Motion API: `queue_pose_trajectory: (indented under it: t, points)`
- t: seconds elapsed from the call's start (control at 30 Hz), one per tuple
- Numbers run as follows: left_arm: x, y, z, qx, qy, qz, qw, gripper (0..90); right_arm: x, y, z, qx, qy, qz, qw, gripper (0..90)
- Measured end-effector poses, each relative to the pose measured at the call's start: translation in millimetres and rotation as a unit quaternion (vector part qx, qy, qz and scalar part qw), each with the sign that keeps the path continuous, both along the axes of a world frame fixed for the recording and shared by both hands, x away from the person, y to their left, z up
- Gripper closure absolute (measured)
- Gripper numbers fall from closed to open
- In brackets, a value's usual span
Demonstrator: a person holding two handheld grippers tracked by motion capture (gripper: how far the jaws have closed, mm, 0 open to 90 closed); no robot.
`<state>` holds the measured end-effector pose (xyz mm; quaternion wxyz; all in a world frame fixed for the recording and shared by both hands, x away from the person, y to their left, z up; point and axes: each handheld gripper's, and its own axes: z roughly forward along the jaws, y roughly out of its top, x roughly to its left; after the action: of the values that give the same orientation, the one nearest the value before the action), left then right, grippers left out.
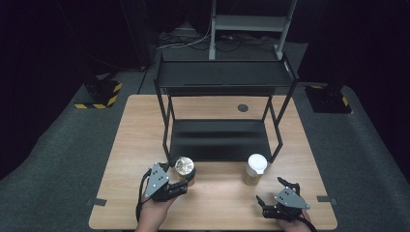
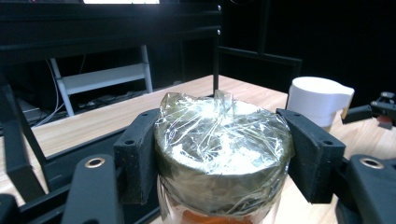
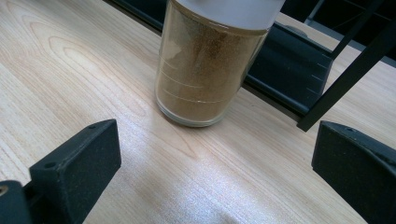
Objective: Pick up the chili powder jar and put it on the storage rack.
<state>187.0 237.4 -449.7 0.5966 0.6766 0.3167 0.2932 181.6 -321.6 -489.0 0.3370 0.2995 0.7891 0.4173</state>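
Left gripper [image 2: 223,172] clamps a round glass jar [image 2: 223,158] capped in crinkly plastic wrap; right gripper [image 3: 215,177] gapes wide before a white-lidded shaker [image 3: 205,65] of brown powder.

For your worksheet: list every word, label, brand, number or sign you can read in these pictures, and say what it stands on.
No readable text.
Jar with the foil-wrapped lid, held in the left gripper: shiny wrap, no print legible.
Jar with the white lid, ahead of the right gripper: faint level lines, no numbers.
Black shelf rack and table: no markings.
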Motion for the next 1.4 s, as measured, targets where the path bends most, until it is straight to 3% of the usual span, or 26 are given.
queue_pose_trajectory:
  t: [0.6, 1.4]
  points:
    - [10.4, 3.9, 23.1, -0.012, -0.009, 0.016, 0.9998, 34.2, -0.3, -0.2, -0.2, 0.002, 0.0, -0.002, 1.0, 0.1]
    - [25.0, -9.1, 53.7, -0.021, -0.037, 0.019, 0.9989, 34.3, -0.2, -1.3, -0.3, 0.005, 0.0, -0.001, 1.0, 0.1]
